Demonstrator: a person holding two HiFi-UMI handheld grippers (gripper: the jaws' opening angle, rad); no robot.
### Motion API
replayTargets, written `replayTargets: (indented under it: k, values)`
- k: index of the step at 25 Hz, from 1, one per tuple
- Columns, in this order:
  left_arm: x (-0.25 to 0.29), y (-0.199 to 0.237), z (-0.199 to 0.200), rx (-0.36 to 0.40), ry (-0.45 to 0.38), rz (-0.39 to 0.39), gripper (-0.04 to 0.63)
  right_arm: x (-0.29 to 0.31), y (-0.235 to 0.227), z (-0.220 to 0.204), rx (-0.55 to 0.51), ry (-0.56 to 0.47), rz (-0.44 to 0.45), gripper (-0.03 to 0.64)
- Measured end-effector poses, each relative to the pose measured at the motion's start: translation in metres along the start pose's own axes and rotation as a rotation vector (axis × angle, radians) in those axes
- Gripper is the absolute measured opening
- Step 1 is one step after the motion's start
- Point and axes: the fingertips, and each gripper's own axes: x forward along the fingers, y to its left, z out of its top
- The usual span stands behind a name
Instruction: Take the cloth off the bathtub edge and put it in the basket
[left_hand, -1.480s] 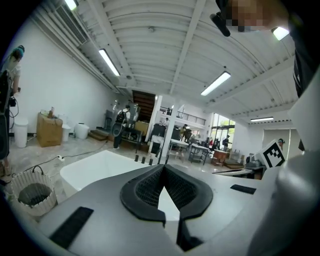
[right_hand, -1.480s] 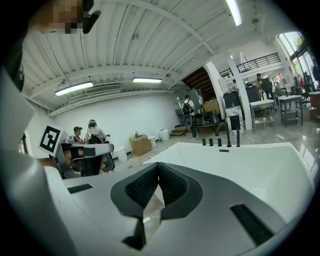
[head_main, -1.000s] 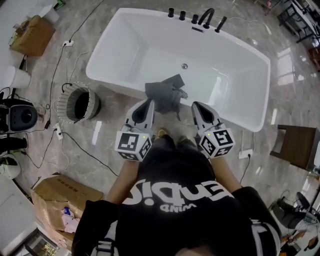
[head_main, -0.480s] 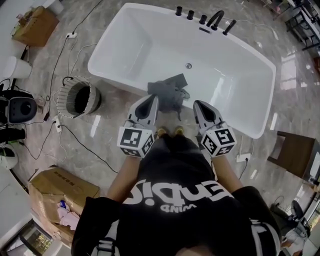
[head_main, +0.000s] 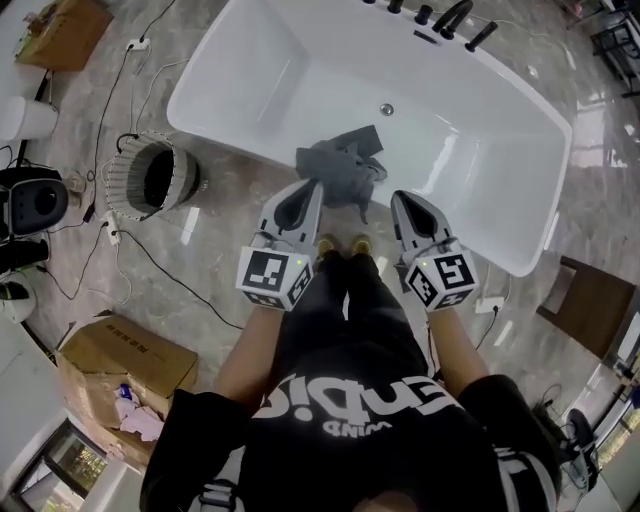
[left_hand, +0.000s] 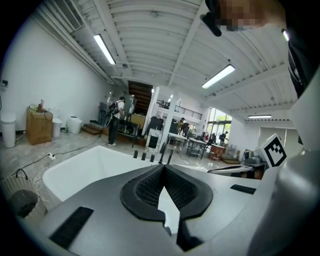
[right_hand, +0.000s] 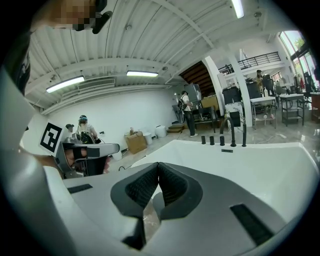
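A dark grey crumpled cloth (head_main: 338, 168) lies draped over the near long rim of the white rectangular bathtub (head_main: 250, 80), about midway along that rim. One part spreads inside the rim and a fold hangs down the outer wall toward the glossy grey marble-look floor (head_main: 230, 250).

The left tool (head_main: 312, 188) points at the cloth's near left edge, with its tip just beside the fabric. Whether it touches cannot be told from the head view. In the left gripper view its two black ribbed pads are pressed together at the tips with nothing between them, and the tub's white rim shows beyond.

The right tool (head_main: 402, 200) points at the tub's near rim just to the right of the cloth and stands apart from it. In the right gripper view its pads likewise meet at the tips and pinch nothing.

The round basket with pale ribbed sides and a dark inside (head_main: 122, 190) stands on the floor near the bathtub's near left corner, well apart from the cloth. Black taps (head_main: 455, 18) line the far rim, and a small metal drain (head_main: 387, 109) sits in the tub's bottom. Black cables (head_main: 150, 275) trail across the floor past the basket, and a brown cardboard box (head_main: 120, 365) rests further left of the person.
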Motion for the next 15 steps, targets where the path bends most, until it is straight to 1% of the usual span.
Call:
replayTargets:
  k: [5, 8, 11, 15]
  values:
    - [0.02, 0.011, -0.039, -0.034, 0.025, -0.004, 0.014, 0.014, -0.014, -0.026, 0.001, 0.011, -0.005, 0.014]
    - [0.033, 0.016, -0.058, -0.041, 0.044, -0.002, 0.014, 0.022, -0.025, -0.038, 0.009, 0.026, -0.014, 0.014]
    - [0.04, 0.019, -0.064, -0.038, 0.049, -0.003, 0.014, 0.024, -0.034, -0.044, 0.018, 0.036, -0.029, 0.014]
    - [0.042, 0.012, -0.064, -0.023, 0.056, -0.023, 0.019, 0.019, -0.04, -0.049, 0.026, 0.049, -0.041, 0.014]
